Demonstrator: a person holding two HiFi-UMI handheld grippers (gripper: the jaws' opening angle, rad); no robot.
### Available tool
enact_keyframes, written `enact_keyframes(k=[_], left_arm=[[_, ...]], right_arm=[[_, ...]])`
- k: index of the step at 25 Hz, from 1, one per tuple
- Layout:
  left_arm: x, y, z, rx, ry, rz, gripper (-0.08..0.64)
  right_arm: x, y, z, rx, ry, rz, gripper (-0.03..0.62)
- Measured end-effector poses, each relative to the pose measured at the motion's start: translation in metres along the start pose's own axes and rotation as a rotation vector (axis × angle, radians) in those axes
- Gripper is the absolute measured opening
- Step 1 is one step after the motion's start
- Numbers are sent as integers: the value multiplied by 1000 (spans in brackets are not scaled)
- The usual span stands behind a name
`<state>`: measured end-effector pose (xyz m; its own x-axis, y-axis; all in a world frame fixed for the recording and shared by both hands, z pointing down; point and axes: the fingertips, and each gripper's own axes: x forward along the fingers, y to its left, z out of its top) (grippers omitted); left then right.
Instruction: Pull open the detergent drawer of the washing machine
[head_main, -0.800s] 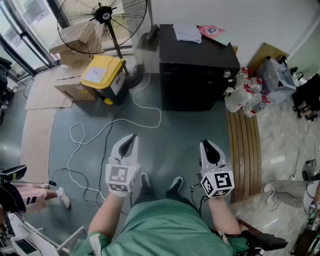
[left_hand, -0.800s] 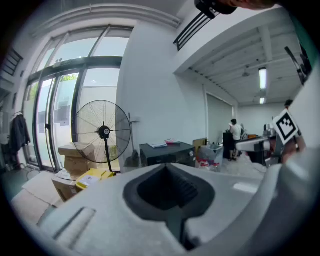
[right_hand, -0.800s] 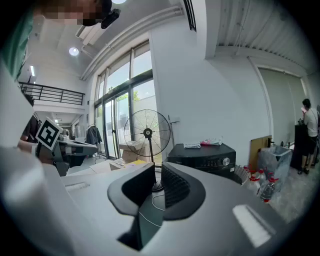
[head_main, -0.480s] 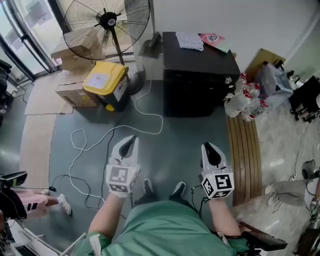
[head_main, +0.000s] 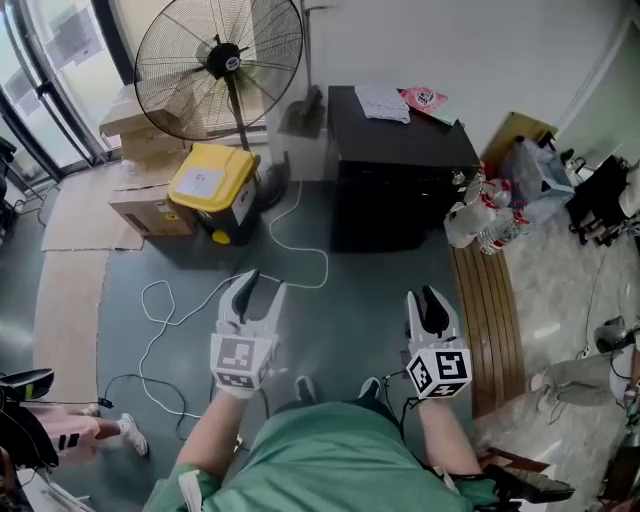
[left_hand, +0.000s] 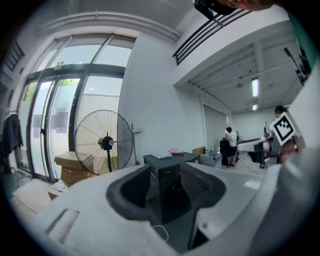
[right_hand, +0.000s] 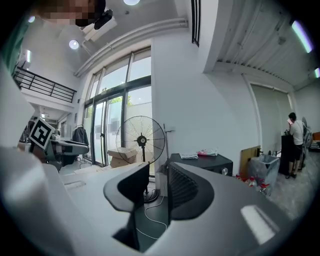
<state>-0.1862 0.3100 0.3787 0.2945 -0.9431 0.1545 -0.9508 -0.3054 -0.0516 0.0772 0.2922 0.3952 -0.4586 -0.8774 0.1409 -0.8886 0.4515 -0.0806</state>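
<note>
A black box-shaped machine (head_main: 400, 190) stands against the far wall with papers on its top; I cannot make out a drawer on it. It shows between the left jaws (left_hand: 167, 172) and to the right in the right gripper view (right_hand: 205, 162). Both grippers hang in the air over the grey floor, well short of the machine. My left gripper (head_main: 258, 288) (left_hand: 167, 192) is open, its jaws spread wide and empty. My right gripper (head_main: 426, 300) (right_hand: 157, 192) keeps only a narrow gap and holds nothing.
A tall standing fan (head_main: 220, 65), a yellow bin (head_main: 210, 175) and cardboard boxes (head_main: 150, 205) sit at the far left. A white cable (head_main: 290, 250) loops over the floor. A pack of bottles (head_main: 480, 210) and a slatted wooden board (head_main: 488, 300) lie at the right.
The left jaws have spread apart. The right jaws now show a slight gap. The head view has tilted, so the machine, fan and bin sit lower in the picture.
</note>
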Motion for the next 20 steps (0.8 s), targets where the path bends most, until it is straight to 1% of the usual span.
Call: enact_keyframes(k=[3, 7, 14, 20], left_arm=[[-8, 25, -9, -21, 5, -4, 206], [-6, 36, -24, -49, 25, -20, 224], [20, 44, -41, -92, 57, -27, 227], [58, 61, -39, -87, 95, 21, 227]], right_arm=[[6, 25, -1, -14, 6, -1, 140], [9, 40, -10, -41, 38, 3, 156], [38, 32, -20, -12, 78, 38, 156], [88, 11, -18, 26, 59, 96, 155]])
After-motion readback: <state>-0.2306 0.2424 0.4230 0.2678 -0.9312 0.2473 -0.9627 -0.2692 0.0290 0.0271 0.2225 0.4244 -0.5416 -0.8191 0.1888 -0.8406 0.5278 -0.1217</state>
